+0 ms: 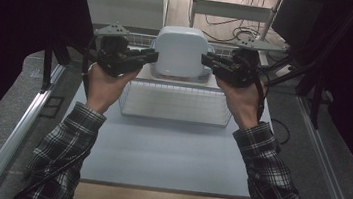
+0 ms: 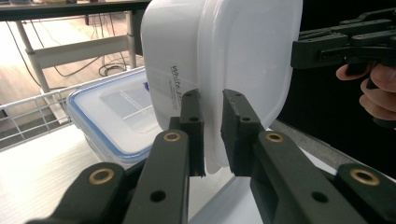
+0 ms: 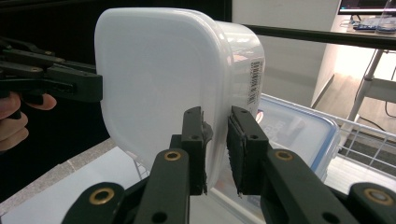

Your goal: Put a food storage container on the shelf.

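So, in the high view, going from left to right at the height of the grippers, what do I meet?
Left gripper → white plastic container, pinched by its rim on both sides → right gripper.

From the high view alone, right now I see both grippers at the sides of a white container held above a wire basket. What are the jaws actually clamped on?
Observer: The left gripper pinches the white container's thin rim between its pads; the right gripper pinches the rim on the opposite side.
Operator: Is the container level?
Observer: No, it is tipped on edge, its flat face toward the person.
Operator: Anything printed on it?
Observer: A barcode label sits on its side wall.
Operator: What is behind it?
Observer: A clear lidded box with a blue seal lies flat, below and behind the container; a wire rack's rails run beside it.
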A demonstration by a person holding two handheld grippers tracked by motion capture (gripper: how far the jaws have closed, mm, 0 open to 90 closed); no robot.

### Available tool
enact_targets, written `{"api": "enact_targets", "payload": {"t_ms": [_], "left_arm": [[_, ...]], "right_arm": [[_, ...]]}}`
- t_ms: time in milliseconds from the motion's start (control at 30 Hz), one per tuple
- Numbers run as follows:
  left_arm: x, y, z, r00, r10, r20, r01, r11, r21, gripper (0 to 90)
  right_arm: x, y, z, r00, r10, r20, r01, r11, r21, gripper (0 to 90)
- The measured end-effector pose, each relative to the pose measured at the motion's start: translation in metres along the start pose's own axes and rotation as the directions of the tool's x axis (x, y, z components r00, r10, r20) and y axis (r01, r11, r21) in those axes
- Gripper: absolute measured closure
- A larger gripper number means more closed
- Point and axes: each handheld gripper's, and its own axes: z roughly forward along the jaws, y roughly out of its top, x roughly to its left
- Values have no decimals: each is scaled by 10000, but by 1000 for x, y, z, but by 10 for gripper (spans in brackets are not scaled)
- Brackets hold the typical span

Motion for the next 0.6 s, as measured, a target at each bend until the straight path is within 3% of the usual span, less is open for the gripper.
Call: {"api": "enact_targets", "payload": {"t_ms": [600], "left_arm": [[13, 6, 17, 9993, -299, -220, 301, 9995, 123, 783]], "right_arm": [[-11, 4, 16, 9993, 245, 289, -247, 9997, 64, 753]]}}
